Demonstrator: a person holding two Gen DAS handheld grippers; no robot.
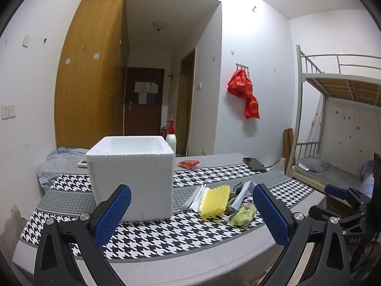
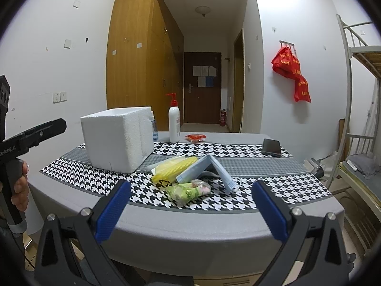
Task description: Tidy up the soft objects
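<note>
White walls, a wooden wardrobe (image 2: 142, 54) and a hallway door fill the background; a table (image 2: 214, 228) with a houndstooth cloth (image 2: 273, 190) fills the lower half of both views.

I see the soft objects clustered at centre frame in the right wrist view: a yellow mesh sleeve (image 2: 175, 166), a light blue folded pouch (image 2: 209, 166), and a green packet (image 2: 188, 190) nearest me. A white foam box (image 2: 116, 138) stands just beside them, at centre left, open at the top; I judge it to be the destination.

Both tools are empty. The left gripper (image 1: 191, 214) has its jaws spread wide, level with the box and the pile. The right gripper (image 2: 190, 211) is likewise spread wide, short of the table edge, facing the packet.

Handling, as I judge it:
- All items look light and compliant; expect them to deform under the pads.
- Packet: glossy film, likely slippery. Grip across the bunched middle.
- Sleeve: springy mesh. Grip mid-length.
- Pouch: standing tent-like. Grip at the fold.
- Box: light foam, liable to slide if bumped.
</note>
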